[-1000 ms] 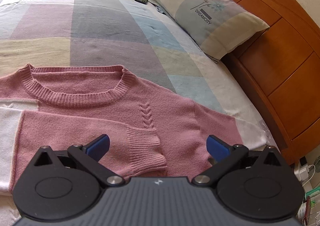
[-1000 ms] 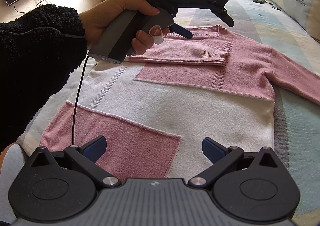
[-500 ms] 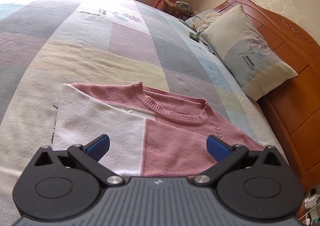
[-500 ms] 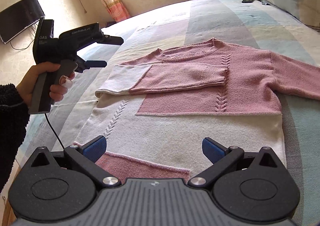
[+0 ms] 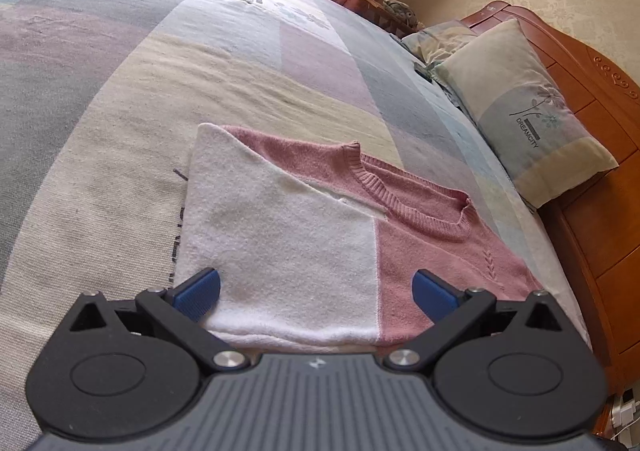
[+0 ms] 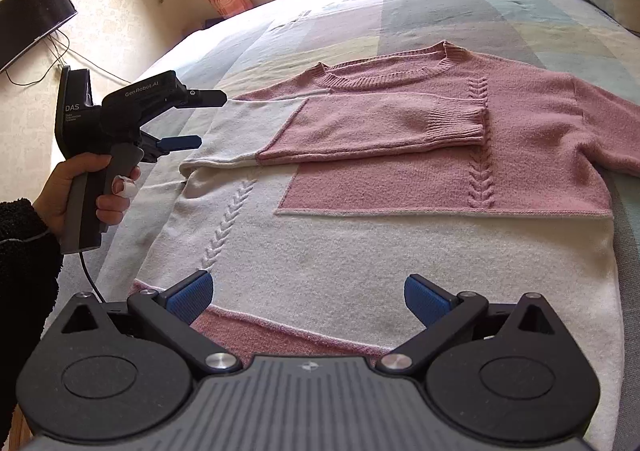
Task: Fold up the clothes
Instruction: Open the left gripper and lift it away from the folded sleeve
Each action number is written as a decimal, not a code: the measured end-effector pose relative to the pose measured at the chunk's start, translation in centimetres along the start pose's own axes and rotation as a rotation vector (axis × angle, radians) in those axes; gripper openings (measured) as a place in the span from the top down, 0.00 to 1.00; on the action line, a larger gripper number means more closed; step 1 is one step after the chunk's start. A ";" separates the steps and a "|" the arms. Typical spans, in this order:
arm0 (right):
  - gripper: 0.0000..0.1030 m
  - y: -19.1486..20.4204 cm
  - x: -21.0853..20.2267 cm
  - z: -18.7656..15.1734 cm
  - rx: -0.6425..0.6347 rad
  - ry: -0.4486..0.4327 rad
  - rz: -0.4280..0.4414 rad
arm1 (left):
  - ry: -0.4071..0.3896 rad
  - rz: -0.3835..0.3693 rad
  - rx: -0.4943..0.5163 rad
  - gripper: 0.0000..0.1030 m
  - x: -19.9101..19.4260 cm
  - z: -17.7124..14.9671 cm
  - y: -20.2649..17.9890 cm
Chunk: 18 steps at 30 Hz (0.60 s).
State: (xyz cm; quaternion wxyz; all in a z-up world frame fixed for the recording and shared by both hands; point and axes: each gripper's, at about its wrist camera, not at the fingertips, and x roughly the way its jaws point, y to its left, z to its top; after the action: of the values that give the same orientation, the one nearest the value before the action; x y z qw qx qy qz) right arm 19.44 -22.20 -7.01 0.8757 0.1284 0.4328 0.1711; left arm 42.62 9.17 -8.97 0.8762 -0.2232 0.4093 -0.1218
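Lying flat on the patchwork bedspread (image 6: 400, 3), the pink-and-white sweater (image 6: 360, 235) has one sleeve (image 6: 360, 127) folded across its chest, cuff near the middle cable stitch; the other sleeve stretches off to the right. The left gripper (image 6: 200, 119), held in a person's hand (image 6: 80, 187), hovers beside the sweater's folded shoulder, fingers spread wide and empty. The right gripper (image 6: 306, 297) hangs over the hem, fingers also wide apart, gripping nothing. A pillow (image 5: 524, 123) leans on the wooden headboard (image 5: 600, 187).
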 end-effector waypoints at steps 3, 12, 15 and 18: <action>0.00 0.1 0.1 0.1 0.002 0.004 0.005 | -0.012 0.015 -0.026 0.01 -0.7 -0.2 -0.2; 0.00 -0.3 -0.7 0.2 0.027 -0.006 0.031 | 0.056 -0.015 0.021 0.01 -2.5 -3.5 -4.0; 0.00 -0.3 -0.8 0.3 0.029 -0.012 0.046 | 0.074 0.061 0.004 0.02 -2.2 -5.3 -3.6; 0.00 -0.4 -0.7 0.5 0.029 -0.011 0.036 | 0.086 0.101 0.020 0.01 -3.4 -6.7 -4.4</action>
State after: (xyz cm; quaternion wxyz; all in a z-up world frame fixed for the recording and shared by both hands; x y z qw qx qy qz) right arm 19.48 -22.94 -6.37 0.8728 0.1498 0.4281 0.1801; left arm 35.13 4.75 -8.37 0.8650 -0.1878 0.4562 -0.0908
